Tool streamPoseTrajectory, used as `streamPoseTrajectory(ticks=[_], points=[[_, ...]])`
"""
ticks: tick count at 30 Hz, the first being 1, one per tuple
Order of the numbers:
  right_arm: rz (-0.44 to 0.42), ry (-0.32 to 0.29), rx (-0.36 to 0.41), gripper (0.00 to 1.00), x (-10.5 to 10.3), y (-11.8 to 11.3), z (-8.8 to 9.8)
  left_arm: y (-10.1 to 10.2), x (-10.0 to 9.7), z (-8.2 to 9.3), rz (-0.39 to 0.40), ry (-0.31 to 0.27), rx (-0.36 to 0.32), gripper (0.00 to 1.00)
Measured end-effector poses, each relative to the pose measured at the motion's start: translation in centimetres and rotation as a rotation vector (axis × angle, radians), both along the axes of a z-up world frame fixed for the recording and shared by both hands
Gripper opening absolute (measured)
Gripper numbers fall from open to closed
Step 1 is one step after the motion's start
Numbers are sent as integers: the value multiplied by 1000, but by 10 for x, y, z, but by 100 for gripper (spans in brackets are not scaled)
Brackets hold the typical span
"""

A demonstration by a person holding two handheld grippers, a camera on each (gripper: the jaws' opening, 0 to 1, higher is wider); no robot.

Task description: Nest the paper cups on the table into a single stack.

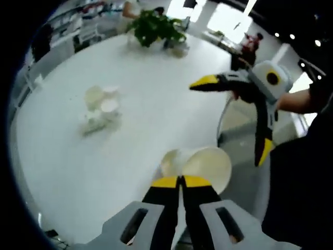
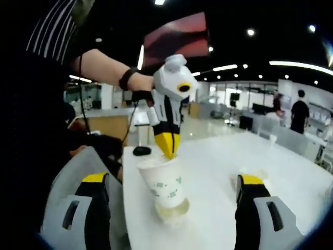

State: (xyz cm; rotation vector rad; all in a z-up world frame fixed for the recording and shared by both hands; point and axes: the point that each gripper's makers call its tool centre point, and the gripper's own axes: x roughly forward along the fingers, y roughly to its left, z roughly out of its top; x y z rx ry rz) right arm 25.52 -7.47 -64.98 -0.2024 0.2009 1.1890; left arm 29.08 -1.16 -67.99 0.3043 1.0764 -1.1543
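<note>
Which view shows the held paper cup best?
Right gripper view: the held paper cup stands side-on, printed wall visible, with the left tongs pinching its rim. Left gripper view shows just the cup's open mouth past those tongs' shut tips.

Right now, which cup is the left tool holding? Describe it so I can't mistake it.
On the white round table, look to the near edge. The cup pinched at its rim by the left tool is lifted; the other cups lie loose mid-table.
</note>
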Motion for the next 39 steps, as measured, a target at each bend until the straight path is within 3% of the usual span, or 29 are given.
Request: streamPoseTrajectory(ticks=[19, 39], points=[[-10, 12, 10, 100, -3, -6, -3, -8, 3, -21, 26, 48, 94, 0], [-23, 39, 14, 99, 2, -17, -13, -15, 5, -50, -21, 53, 184, 0]])
